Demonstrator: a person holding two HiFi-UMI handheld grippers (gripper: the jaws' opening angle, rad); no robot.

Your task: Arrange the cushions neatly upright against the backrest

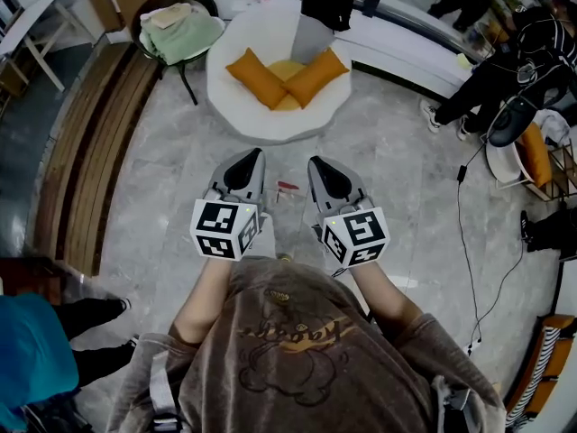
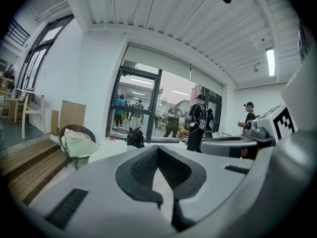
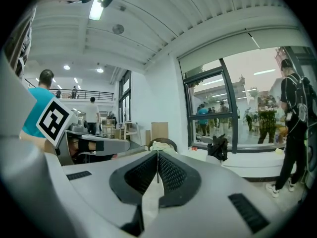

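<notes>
**Both grippers closed and empty, well short of the cushioned seat**

The left gripper [image 1: 251, 159] and the right gripper [image 1: 320, 165] are held side by side above the marble floor [image 1: 397, 161]. The jaws of each are fully together, with nothing between them. The task's things lie well ahead, on the round white seat [image 1: 236, 115]. There the left orange cushion [image 1: 257, 78] and the right orange cushion [image 1: 315, 76] are laid flat in a V, their near ends meeting. A yellow cushion [image 1: 287, 69] shows between them. None is stood upright, and the backrest cannot be made out clearly from above. A dark bag [image 1: 326, 5] is seen at the seat's far edge.

Several faults may be expected:
- If the jaws are not opened before contact, a cushion would be pushed rather than gripped.
- Since the cushions overlap, a lifted one would likely drag its neighbour.
- Soft filling pinched at a corner may fold and slump once released.
- Room at the back may be denied by the bag.
</notes>
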